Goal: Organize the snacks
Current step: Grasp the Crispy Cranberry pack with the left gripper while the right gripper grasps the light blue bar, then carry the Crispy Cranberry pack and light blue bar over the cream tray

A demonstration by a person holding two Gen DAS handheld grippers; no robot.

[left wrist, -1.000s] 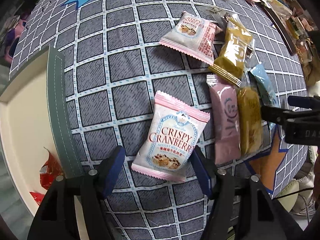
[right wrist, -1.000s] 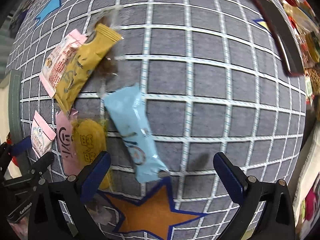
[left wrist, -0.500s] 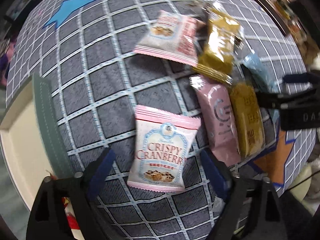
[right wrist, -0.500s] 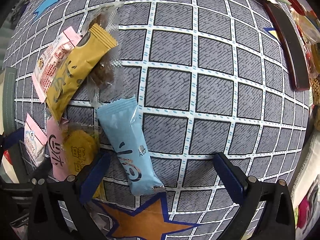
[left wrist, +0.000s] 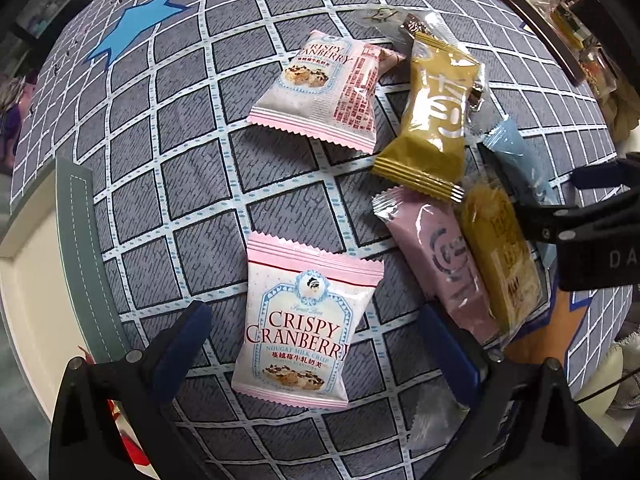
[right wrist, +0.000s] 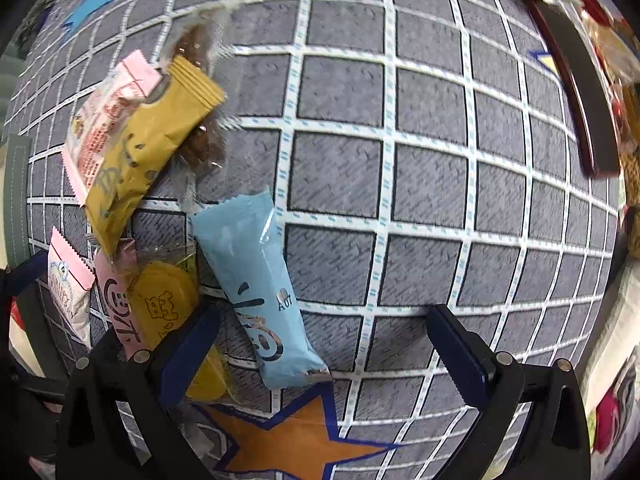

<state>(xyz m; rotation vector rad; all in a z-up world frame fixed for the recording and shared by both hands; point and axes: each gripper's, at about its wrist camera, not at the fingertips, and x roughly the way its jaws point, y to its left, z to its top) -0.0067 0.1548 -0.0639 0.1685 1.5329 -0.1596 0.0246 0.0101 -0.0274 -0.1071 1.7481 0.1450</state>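
Note:
A pink-and-white Crispy Cranberry packet (left wrist: 300,328) lies flat on the grey checked cloth (left wrist: 192,184). It sits between the fingers of my left gripper (left wrist: 312,332), whose jaws are opening; neither pad touches it. A second cranberry packet (left wrist: 324,88) lies farther off, beside a mustard packet (left wrist: 436,120), a pink bar (left wrist: 440,256) and a yellow biscuit pack (left wrist: 500,248). My right gripper (right wrist: 322,320) stands open over a light blue bar (right wrist: 252,280), which lies near its left finger, untouched.
A cream box (left wrist: 28,280) with a grey-green rim borders the cloth on the left, with a red wrapper inside. A dark tray (right wrist: 576,92) with several snacks runs along the far right. An orange star (right wrist: 288,436) is printed under the right gripper.
The left gripper's jaws have spread wide, away from the cranberry packet's sides, and the gripper has drifted away from the box towards the snack pile. The right gripper has hardly moved.

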